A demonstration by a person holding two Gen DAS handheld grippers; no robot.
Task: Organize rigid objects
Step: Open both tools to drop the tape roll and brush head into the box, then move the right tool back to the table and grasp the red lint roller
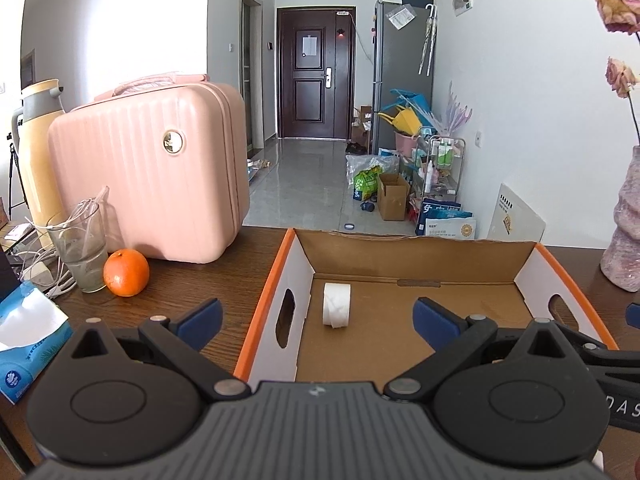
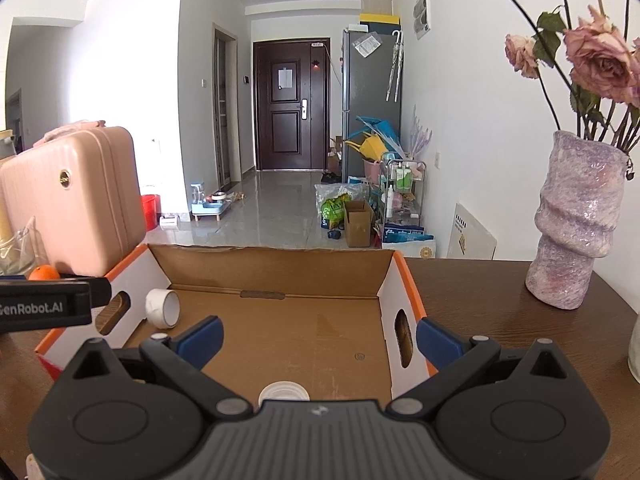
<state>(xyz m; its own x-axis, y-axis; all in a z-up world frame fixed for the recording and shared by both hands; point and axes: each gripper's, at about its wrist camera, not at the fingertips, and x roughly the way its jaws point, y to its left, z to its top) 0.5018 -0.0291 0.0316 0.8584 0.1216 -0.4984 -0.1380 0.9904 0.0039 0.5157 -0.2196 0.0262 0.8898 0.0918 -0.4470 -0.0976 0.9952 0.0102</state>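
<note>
Left gripper (image 1: 316,320): jaws wide, empty, at the cardboard box's (image 1: 260,304) near-left edge. Right gripper (image 2: 319,340): wide, empty. White tape roll (image 1: 337,305): on edge, far-left inside the box, straight ahead of the left gripper, which is nearer.

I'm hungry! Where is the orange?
In the left wrist view, the orange sits on the table left of the cardboard box, touching the glass, before the pink suitcase.
</note>
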